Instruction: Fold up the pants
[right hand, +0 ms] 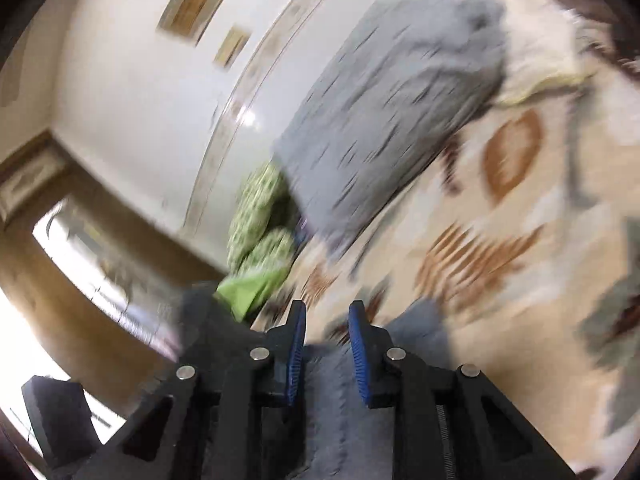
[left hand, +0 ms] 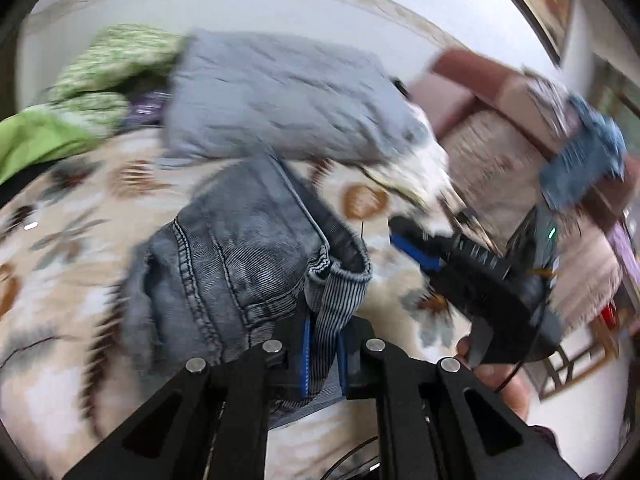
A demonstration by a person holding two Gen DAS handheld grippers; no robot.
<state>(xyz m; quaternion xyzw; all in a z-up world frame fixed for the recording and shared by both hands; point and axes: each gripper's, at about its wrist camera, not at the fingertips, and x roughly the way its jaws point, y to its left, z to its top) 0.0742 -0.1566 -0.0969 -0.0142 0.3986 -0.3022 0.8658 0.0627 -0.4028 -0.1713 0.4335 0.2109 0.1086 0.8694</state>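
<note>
Grey jeans (left hand: 240, 264) are pinched tight by the left gripper (left hand: 322, 356) over the flowery bed cover (left hand: 60, 288), and grey cloth is seen between the right gripper (right hand: 326, 354) pads, though a grip cannot be told.

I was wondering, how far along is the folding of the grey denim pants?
Done: little, since the grey denim pants hang bunched above the floral bedspread. In hand: the left gripper pinches their ribbed waistband, and grey fabric sits between the right gripper fingers. Left: spreading and folding.
</note>
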